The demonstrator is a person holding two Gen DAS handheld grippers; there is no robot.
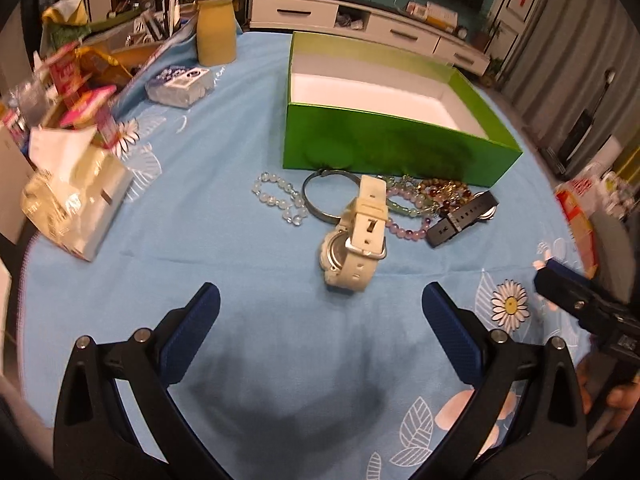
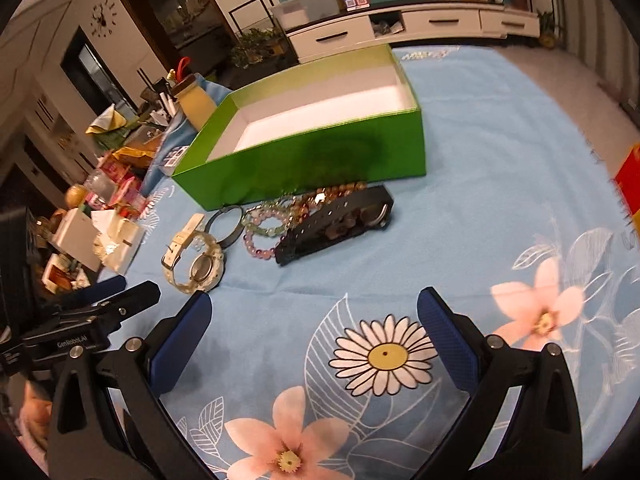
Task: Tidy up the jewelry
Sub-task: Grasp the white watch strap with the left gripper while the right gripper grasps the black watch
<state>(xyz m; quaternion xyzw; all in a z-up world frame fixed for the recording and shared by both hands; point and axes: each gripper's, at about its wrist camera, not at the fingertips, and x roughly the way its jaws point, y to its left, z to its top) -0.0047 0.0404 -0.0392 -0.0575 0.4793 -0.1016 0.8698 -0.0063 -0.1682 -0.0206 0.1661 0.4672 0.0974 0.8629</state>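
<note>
the left claw hangs over the blue flowered tabletop with its blue-padded fingers spread wide and nothing between them; the right claw is likewise spread wide and holds nothing, hovering above a printed daisy on the cloth. in the left wrist view the right claw shows at the right edge, low over the cloth, and in the right wrist view the left claw shows at the left edge. just beyond the left claw lies a white watch, on its side with the buckle strap up and the case back showing. farther out, in a row along the near wall of the green box, lie a clear bead bracelet to the left, a dark metal bangle beside it that the white watch's strap overlaps, then a heap of pink, green and brown bead bracelets, and a black watch at the right end touching that heap. the green box is open, with a white floor, and nothing can be seen inside it. on the far left of the tabletop stand a yellow jar, a small blue-and-white packet, a torn tissue pack and a clutter of pink boxes.
</note>
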